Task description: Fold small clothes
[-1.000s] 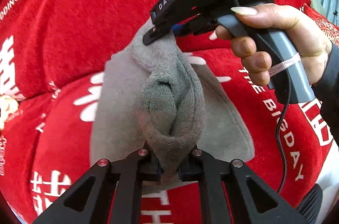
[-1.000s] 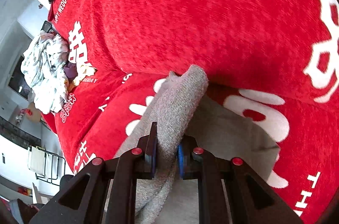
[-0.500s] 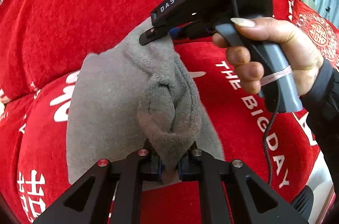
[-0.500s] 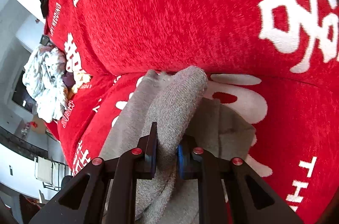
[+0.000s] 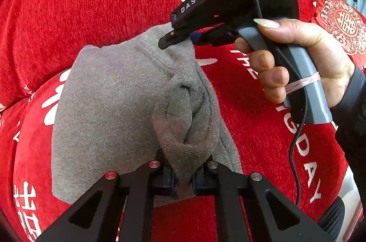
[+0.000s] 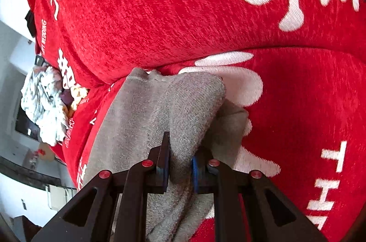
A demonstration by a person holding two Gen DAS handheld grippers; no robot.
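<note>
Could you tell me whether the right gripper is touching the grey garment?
Touching. In the right wrist view the right gripper has its jaws closed on a fold of the grey garment; the left wrist view shows it pinching the garment's far corner.

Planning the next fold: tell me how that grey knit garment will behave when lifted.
The grey knit garment is probably floppy: it bunches between the left hand-held gripper pads and sags from the right hand-held gripper. Likely light, and its fuzzy knit should resist slipping.
</note>
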